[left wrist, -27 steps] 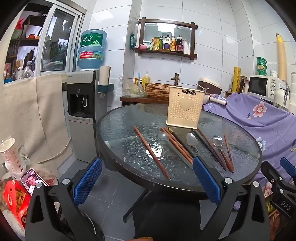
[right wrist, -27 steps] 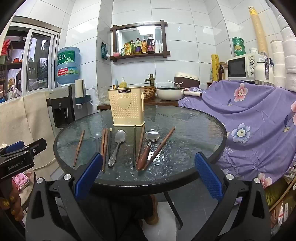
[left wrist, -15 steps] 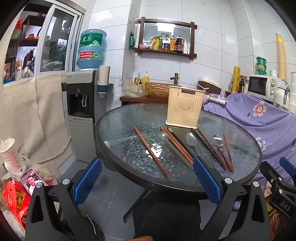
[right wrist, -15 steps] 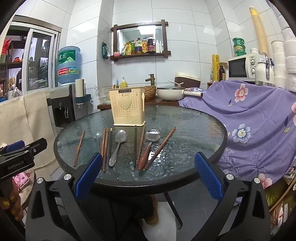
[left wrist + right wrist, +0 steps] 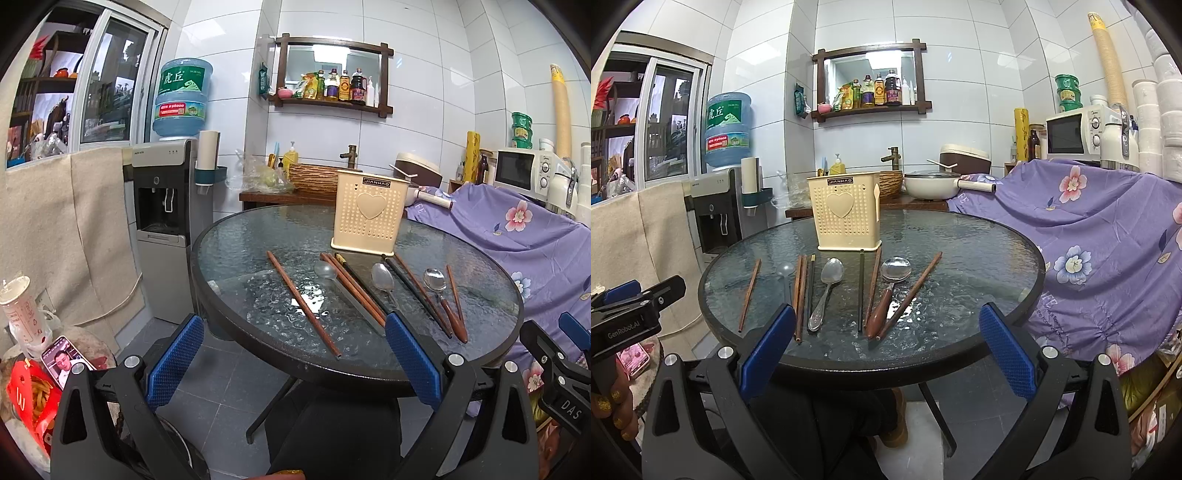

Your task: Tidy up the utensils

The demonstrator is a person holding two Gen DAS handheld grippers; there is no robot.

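Observation:
A cream utensil holder (image 5: 369,216) (image 5: 847,211) with a heart stands upright at the back of the round glass table (image 5: 255,258) (image 5: 979,251). In front of it lie several brown and black chopsticks (image 5: 301,301) (image 5: 749,291), a clear spoon (image 5: 325,271), a steel spoon (image 5: 827,286) (image 5: 383,277) and a wooden-handled spoon (image 5: 888,295) (image 5: 441,293). My left gripper (image 5: 295,363) is open and empty, short of the table's near edge. My right gripper (image 5: 886,352) is open and empty, also short of the edge.
A water dispenser (image 5: 166,218) stands left of the table. A purple flowered cloth (image 5: 1089,240) covers furniture on the right. A phone (image 5: 62,360) and a snack box lie low left. A counter with a pot (image 5: 931,184) is behind the table.

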